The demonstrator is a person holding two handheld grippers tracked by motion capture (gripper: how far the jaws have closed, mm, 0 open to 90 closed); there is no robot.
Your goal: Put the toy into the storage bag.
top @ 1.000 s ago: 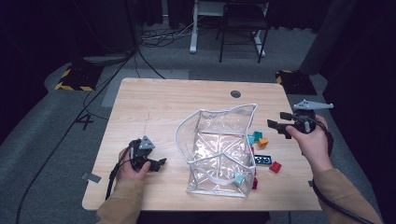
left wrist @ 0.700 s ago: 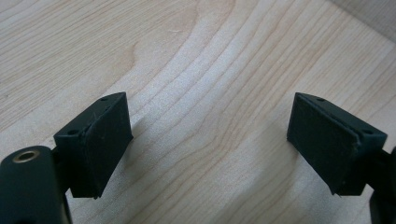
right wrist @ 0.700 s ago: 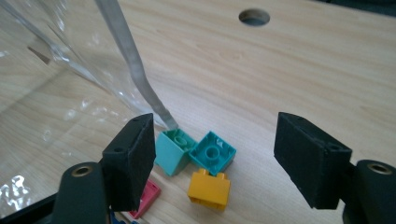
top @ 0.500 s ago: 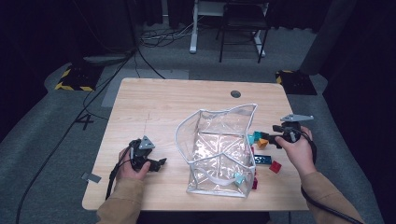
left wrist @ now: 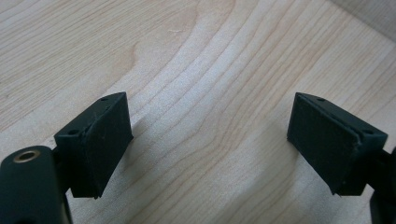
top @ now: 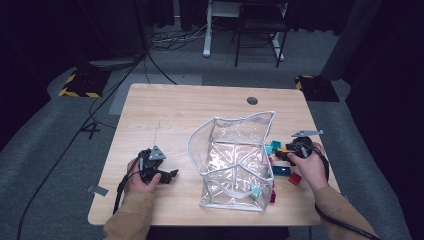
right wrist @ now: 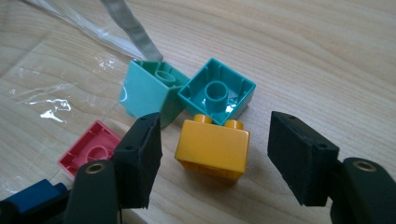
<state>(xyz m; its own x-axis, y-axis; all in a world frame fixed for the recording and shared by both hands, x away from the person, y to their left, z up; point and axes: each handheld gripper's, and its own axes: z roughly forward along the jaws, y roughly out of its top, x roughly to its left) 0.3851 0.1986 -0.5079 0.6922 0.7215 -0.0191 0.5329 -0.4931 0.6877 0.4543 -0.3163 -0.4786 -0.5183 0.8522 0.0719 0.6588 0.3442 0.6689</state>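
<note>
My left tongs point(top: 170, 176) rest spread and empty on the worktop point(top: 175, 107), unmoved. My right tongs point(right wrist: 215, 158) have come down from above the worktop's right side; their jaws, just narrowing, straddle the yellow block point(right wrist: 212, 148) without pressing it. Just beyond lie two teal blocks point(right wrist: 217, 91), with a pink block point(right wrist: 91, 147) beside the clear bag point(top: 235, 160).

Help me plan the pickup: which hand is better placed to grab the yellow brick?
Right. The right gripper has open jaws either side of the yellow brick; the left gripper rests across the clear bag.
</note>
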